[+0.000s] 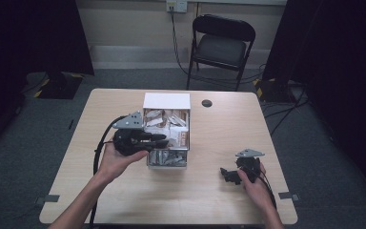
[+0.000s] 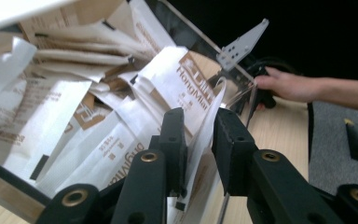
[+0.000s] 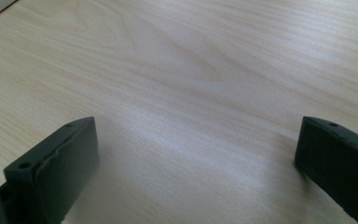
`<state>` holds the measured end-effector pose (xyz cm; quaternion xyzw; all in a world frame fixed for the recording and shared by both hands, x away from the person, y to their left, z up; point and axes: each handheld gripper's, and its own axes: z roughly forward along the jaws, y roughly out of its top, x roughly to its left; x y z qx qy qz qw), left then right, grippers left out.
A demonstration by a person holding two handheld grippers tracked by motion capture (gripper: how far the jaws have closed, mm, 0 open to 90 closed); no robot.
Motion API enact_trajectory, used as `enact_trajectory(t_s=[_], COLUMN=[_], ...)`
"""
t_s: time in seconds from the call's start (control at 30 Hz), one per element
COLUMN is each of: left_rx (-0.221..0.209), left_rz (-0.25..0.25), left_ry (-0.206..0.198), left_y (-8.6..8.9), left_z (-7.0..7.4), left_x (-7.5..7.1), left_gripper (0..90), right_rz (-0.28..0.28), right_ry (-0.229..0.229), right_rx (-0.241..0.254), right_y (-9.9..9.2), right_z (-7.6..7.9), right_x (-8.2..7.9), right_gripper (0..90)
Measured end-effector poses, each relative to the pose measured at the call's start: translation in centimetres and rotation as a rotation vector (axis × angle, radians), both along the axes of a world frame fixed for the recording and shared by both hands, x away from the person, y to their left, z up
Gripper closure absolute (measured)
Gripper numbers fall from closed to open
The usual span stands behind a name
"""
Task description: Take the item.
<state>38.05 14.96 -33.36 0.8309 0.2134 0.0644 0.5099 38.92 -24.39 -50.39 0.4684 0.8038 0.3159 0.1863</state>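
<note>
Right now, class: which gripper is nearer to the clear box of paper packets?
Left. The left gripper reaches into the clear box, its jaws around a white packet. The right gripper rests apart on the table, jaws wide open.

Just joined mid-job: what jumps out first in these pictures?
A clear plastic box crammed with white and brown paper sachets sits mid-table, and the left gripper reaches into it, jaws closed on one white sachet. The right gripper rests near the light wooden table's right front edge, jaws wide open on bare wood.
</note>
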Motion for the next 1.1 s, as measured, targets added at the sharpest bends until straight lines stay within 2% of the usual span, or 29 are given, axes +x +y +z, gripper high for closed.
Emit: enact_trajectory(t_s=[0.1,0.33,0.53,1.1], left_rx=[-0.002,-0.03,-0.052,-0.088], left_rz=[0.006,0.019,0.028,0.036], left_ry=[0.001,0.018,0.036,0.018], left_y=[0.06,0.69,0.77,0.84], left_z=[-0.06,-0.11,-0.13,0.21], left_x=[0.07,0.33,0.49,0.31], left_gripper=[75.5,86.7,87.4,87.5], right_rz=[0.0,0.0,0.0,0.0], right_ry=[0.0,0.0,0.0,0.0], right_rx=[0.0,0.0,0.0,0.0], right_y=[0.0,0.0,0.0,0.0], right_z=[0.0,0.0,0.0,0.0], right_x=[0.0,0.0,0.0,0.0], right_gripper=[0.0,0.0,0.0,0.0])
